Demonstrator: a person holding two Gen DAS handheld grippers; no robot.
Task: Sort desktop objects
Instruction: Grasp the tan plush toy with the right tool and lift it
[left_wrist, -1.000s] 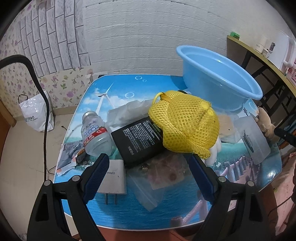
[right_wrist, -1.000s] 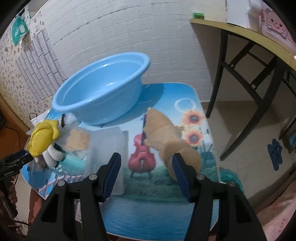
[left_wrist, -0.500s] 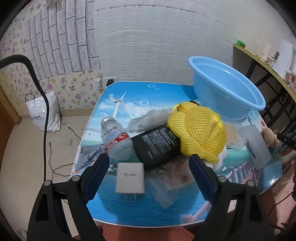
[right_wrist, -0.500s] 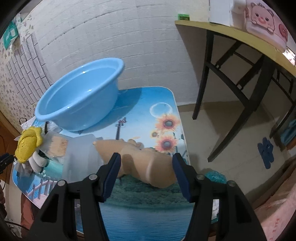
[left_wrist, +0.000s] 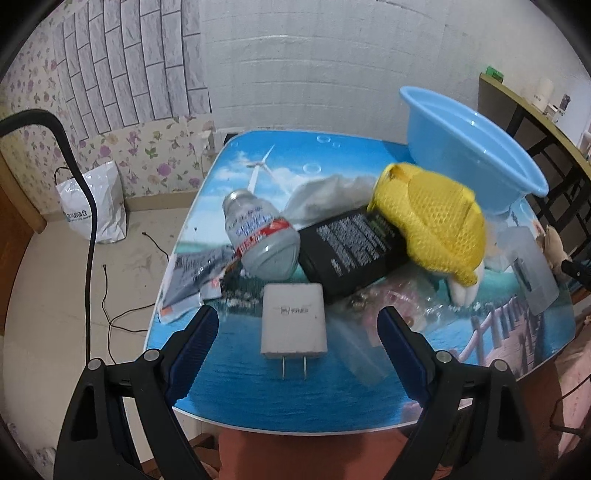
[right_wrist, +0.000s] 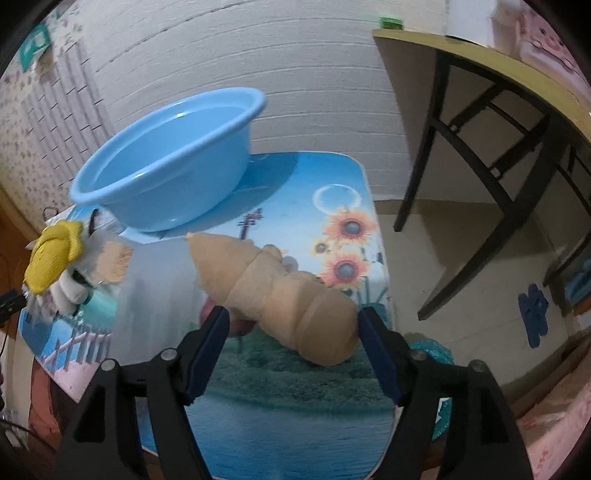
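Right hand-held gripper: jaws opening, plush toy between them, long axis lower right to upper left
Left hand-held gripper: released, above charger

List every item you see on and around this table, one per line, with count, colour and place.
basin: 1, light blue, far right of table
mesh pouch: 1, yellow, overlapping black box
black box: 1, black, centre
bottle: 1, clear with red label, lying left of box
charger: 1, white, near edge
plush toy: 1, tan, between right fingers
table: 1, blue scenic print
carrier bag: 1, white, on floor
left gripper: black with blue fingers, open above charger
right gripper: black with blue fingers, opening around plush toy
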